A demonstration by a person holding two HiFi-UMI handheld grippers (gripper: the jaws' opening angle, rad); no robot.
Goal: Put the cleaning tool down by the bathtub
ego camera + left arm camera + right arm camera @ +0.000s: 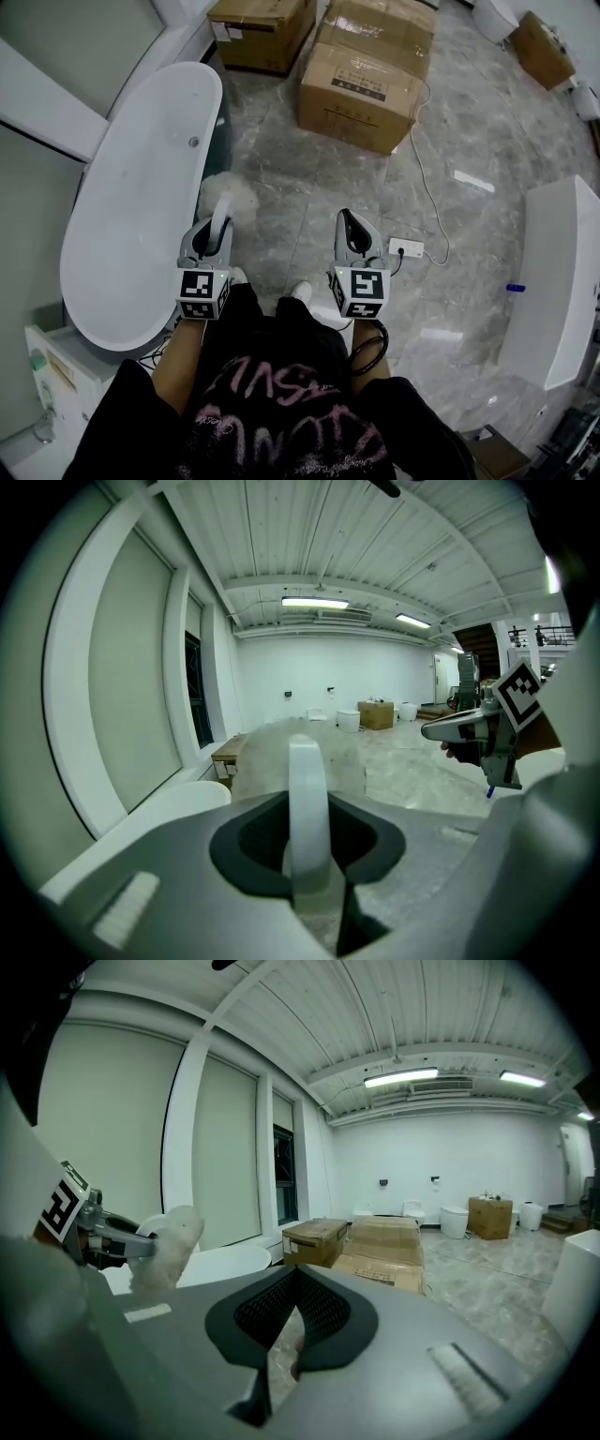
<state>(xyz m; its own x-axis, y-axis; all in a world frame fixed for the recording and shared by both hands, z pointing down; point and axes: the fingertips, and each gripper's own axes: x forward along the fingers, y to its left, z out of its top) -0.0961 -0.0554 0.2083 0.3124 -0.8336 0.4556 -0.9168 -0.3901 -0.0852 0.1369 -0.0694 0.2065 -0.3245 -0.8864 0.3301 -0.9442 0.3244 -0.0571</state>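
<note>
The cleaning tool is a white-handled brush with a fluffy white head [231, 192]. My left gripper [215, 234] is shut on its handle and holds it above the floor, just right of the white oval bathtub [131, 216]. In the left gripper view the handle [307, 799] stands upright between the jaws of the left gripper [308, 850], with the fluffy head [272, 752] beyond it. My right gripper [352, 228] hangs to the right, shut and holding nothing. In the right gripper view the right gripper [292, 1321] has its jaws together, and the fluffy head [169, 1244] shows at the left.
Two large cardboard boxes [367, 80] [262, 33] stand on the marble floor beyond the tub. A power strip [406, 248] with a white cable lies right of my right gripper. A long white unit [562, 281] is at the right, a white cabinet [56, 375] at lower left.
</note>
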